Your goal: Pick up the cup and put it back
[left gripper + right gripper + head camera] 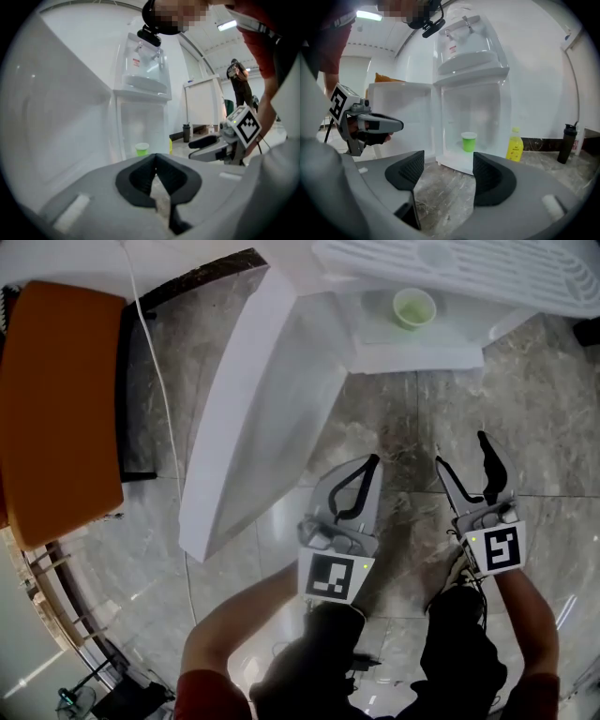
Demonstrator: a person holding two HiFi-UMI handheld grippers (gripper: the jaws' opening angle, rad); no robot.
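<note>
Inside the open lower compartment of the white water dispenser (468,61), the small green plastic cup (468,140) is standing upright, so the right claw (447,171), gaping apart well short of it, should be advancing level and centred, the left claw (155,157) idling pinched together.

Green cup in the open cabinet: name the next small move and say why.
Probably advance the right gripper straight toward the cup. Its fingers stand apart with nothing between them. The cup stands upright well ahead of them inside the open cabinet, untouched. The left gripper is shut.
</note>
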